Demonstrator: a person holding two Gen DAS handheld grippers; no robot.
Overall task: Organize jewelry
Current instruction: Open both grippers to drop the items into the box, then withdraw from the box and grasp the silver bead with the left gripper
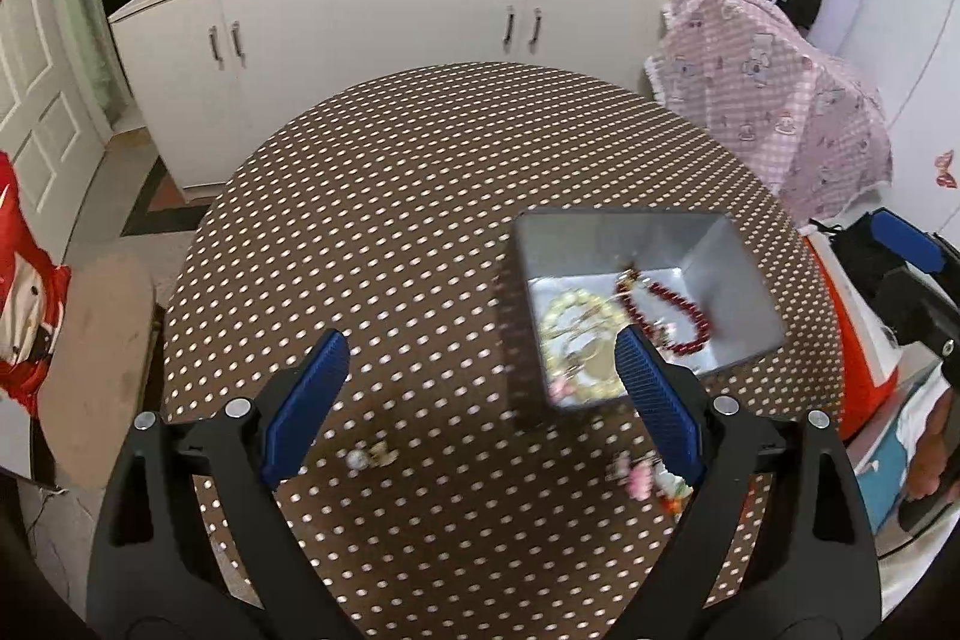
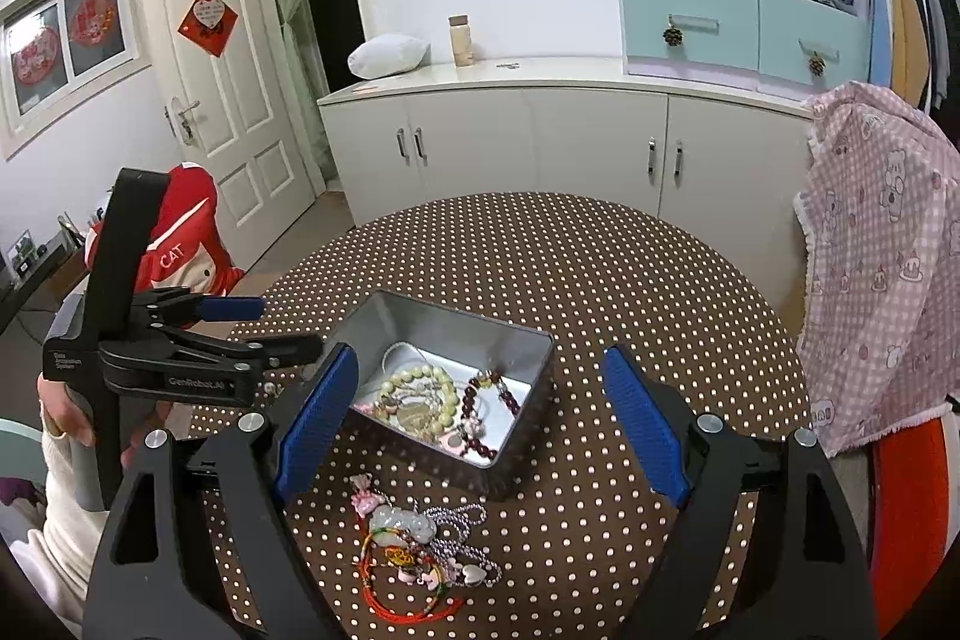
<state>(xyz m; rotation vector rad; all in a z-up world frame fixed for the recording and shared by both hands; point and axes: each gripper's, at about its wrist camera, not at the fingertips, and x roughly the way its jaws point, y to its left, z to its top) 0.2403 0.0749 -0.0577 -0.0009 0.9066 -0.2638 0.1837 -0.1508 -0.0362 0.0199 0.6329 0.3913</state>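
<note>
An open silver tin (image 2: pixel 420 319) stands on the dotted round table (image 2: pixel 600 268). It holds a cream bead bracelet (image 2: pixel 420 379), a dark red bead bracelet (image 2: pixel 480 394) and other small pieces. A tangle of cords and pink and white charms (image 2: pixel 414 538) lies on the cloth just in front of the tin. My right gripper (image 2: pixel 480 358) is open above that tangle, with nothing between its fingers. In the left wrist view my left gripper (image 1: pixel 480 340) is open over bare cloth left of the tin (image 1: pixel 600 244). A small pearl charm (image 1: pixel 372 455) lies below it.
A chair draped with pink checked cloth (image 2: pixel 882 250) stands at the table's right side. White cabinets (image 2: pixel 540 136) run along the far wall. A red garment (image 2: pixel 180 232) hangs on the left. A hand (image 2: pixel 66 418) holds the left gripper (image 2: pixel 288 323).
</note>
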